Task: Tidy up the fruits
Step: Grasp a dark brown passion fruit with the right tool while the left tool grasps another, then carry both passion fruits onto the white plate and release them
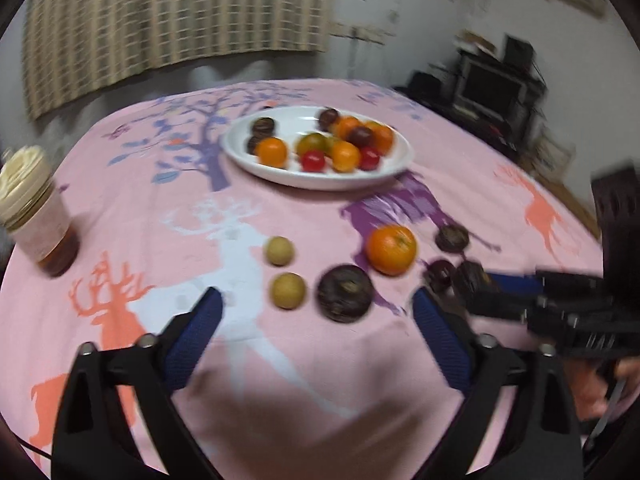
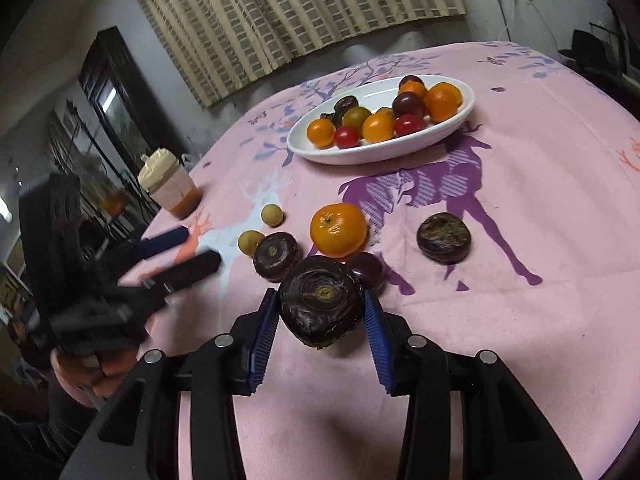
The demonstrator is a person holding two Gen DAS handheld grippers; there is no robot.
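Note:
My right gripper (image 2: 320,316) is shut on a dark wrinkled round fruit (image 2: 322,304), just over the pink cloth. My left gripper (image 1: 316,304) is open low over the cloth. A second dark fruit (image 1: 344,294) and a tan longan (image 1: 287,290) lie just ahead between its fingers, untouched. Loose on the cloth are another longan (image 1: 279,251), a mandarin (image 2: 338,230), a small dark plum (image 2: 368,268) and a third dark fruit (image 2: 443,238). Farther back, a white oval plate (image 2: 400,152) holds several orange, red and dark fruits.
A jar with a cream lid (image 1: 36,216) stands near the table's left edge. The pink deer-print cloth (image 2: 520,200) covers the round table. A hand (image 1: 600,392) holds the right gripper at the right rim. Shelves with a screen (image 1: 492,88) stand beyond the table.

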